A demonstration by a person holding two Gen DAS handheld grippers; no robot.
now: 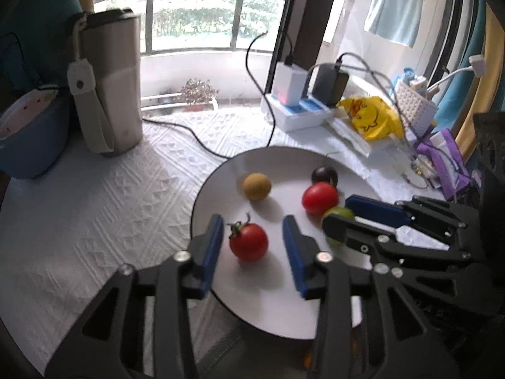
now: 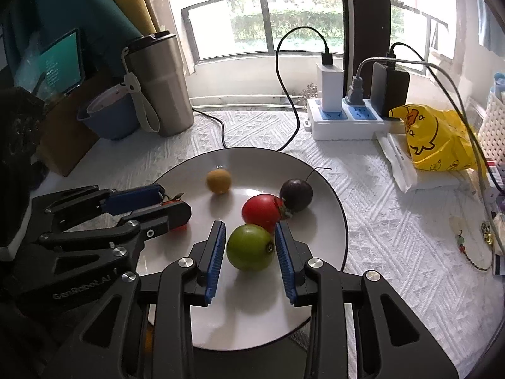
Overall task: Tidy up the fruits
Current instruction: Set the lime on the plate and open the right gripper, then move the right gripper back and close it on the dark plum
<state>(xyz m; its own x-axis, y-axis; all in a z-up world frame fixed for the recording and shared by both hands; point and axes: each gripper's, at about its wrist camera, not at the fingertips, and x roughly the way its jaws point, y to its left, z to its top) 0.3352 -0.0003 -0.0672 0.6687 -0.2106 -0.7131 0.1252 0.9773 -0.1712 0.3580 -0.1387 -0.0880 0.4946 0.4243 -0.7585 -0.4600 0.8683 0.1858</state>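
A white plate (image 1: 221, 170) (image 2: 328, 195) holds several small fruits. My left gripper (image 1: 252, 230) is open around a red cherry tomato with a stem (image 1: 248, 241), with gaps on both sides. My right gripper (image 2: 251, 240) is open around a green fruit (image 2: 250, 247), its fingers close to it; it also shows in the left wrist view (image 1: 342, 213). A second red tomato (image 2: 263, 211) (image 1: 319, 197), a dark plum (image 2: 296, 195) (image 1: 324, 175) and a tan round fruit (image 2: 218, 181) (image 1: 256, 186) lie farther back on the plate.
A steel tumbler (image 2: 161, 85) and a blue bowl (image 2: 110, 117) stand at the back left. A power strip with chargers (image 2: 344, 117) and a black cable (image 2: 284, 94) lie behind the plate. A yellow bag (image 2: 438, 139) and white basket (image 2: 494, 126) sit at the right.
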